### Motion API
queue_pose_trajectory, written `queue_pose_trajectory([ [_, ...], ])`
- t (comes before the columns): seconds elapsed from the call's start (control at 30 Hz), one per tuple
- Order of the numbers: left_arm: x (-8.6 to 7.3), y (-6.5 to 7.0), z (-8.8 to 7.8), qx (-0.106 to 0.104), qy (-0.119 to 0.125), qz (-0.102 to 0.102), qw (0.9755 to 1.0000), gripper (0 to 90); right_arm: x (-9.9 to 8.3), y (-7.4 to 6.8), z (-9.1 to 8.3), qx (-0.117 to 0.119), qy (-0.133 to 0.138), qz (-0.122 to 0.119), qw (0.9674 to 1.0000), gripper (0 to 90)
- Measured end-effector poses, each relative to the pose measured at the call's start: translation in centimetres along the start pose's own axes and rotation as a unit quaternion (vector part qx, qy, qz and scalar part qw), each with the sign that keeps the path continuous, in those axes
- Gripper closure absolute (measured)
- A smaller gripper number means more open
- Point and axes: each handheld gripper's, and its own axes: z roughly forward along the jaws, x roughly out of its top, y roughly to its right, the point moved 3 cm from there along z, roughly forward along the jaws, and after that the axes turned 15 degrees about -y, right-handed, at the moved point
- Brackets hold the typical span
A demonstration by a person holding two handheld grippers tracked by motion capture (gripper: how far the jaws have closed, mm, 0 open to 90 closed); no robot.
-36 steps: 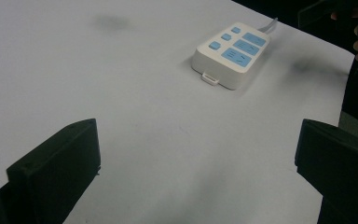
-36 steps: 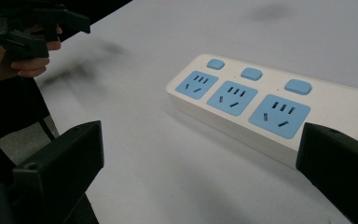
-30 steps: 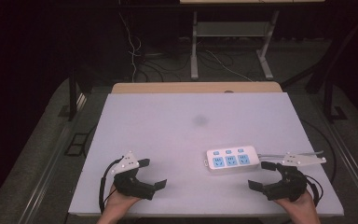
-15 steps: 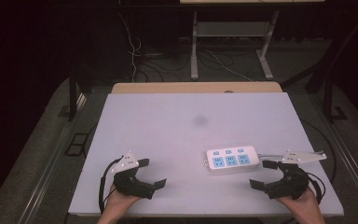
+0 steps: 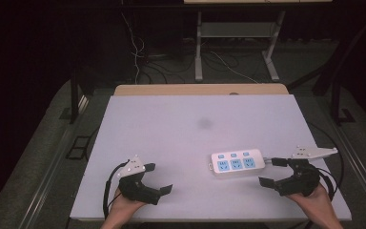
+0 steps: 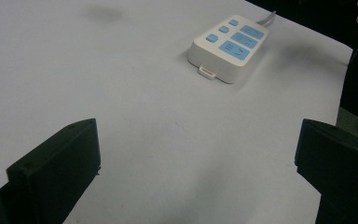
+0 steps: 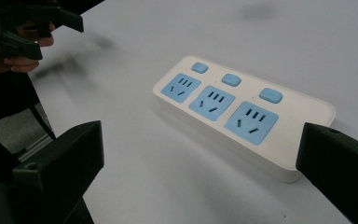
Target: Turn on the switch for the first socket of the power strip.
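My left tool (image 5: 156,178) sits at the near left of the white counter (image 5: 171,124), its black jaws spread wide with nothing between them, and my left hand (image 5: 124,206) wraps the grip from the near edge. My right tool (image 5: 271,171) is at the near right, jaws also wide apart and empty, held by my right hand (image 5: 314,202); its grey three-cornered plate (image 5: 314,152) rides on top. The white power strip (image 5: 237,163) lies flat on the counter just left of my right tool, well apart from my left one. It has three blue sockets (image 7: 212,102) in a row and three small blue switches (image 7: 231,79) along its far side. In my right gripper view the strip lies close ahead, its right end just beside my right-hand jaw; I cannot tell whether they touch. A grey cord (image 6: 266,17) leaves the strip's right end. In my left gripper view the strip (image 6: 228,46) rests farther off, beyond the open jaws. A faint dark smudge (image 5: 204,124) marks the middle of the counter. Beyond the far edge, loose cables (image 5: 138,52) lie on the dark floor near a metal stand (image 5: 198,45).
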Motion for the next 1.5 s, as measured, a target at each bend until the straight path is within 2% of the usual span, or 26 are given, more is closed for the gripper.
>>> queue_pose_trajectory([
  [0.43,0.0,0.0,0.1,0.0,0.0,-0.001,1.0,0.0,1.1,0.7,-0.6,0.001,-0.016,0.0,0.9999,0.4],
  [1.07,0.0,0.1,0.2,0.0,-0.001,0.001,1.0,0.0,3.9,1.1,-1.2,0.001,-0.047,-0.02,0.9987,0.4],
  [1.5,0.0,0.0,0.2,0.0,-0.002,0.002,1.0,0.0,5.8,1.7,-0.7,-0.002,-0.062,-0.027,0.9977,0.4],
])
